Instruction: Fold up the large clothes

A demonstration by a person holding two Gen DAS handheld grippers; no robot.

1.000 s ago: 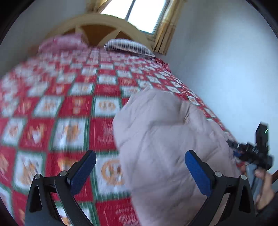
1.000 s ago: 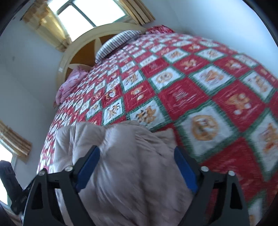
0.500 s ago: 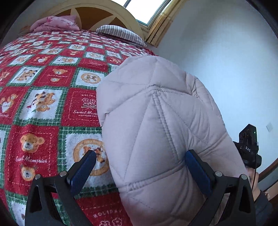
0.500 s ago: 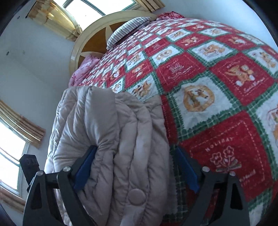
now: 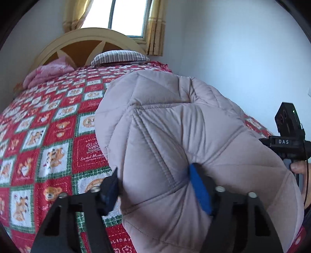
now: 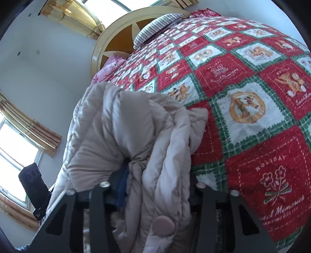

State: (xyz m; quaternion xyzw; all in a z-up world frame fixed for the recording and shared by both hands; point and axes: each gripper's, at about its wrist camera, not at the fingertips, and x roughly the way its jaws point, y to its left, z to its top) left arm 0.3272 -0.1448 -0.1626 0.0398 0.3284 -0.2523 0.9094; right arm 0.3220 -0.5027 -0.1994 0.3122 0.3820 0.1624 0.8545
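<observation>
Left gripper [image 5: 155,191]: jaws closing, with a fold of the padded jacket [image 5: 175,136] between them. The blue pad [image 5: 200,191] on the right side presses into the quilting and dents it; the left pad sits against the jacket's edge. The grip is on the jacket.

Right gripper [image 6: 155,191]: jaws closing on the bunched edge of the same jacket [image 6: 136,136]. Thick rolled layers fill the gap between the fingers and hide the pads almost fully. A round snap button [image 6: 163,225] lies on the fabric just at the near edge, between the fingers.

Jacket: pale pinkish-beige, quilted, folded into a bulky bundle. It lies on the near part of the bed, on the quilt [image 5: 48,148], at the right side as the left wrist view shows it.

Quilt: red, green and white squares with bear pictures; it covers the whole bed.

Far end of the bed: a striped pillow [image 5: 120,57] at the right, pink bedding [image 5: 48,73] at the left, both against the arched headboard [image 5: 85,41]. Behind the headboard is a window [image 5: 126,17] with yellow curtains.
</observation>
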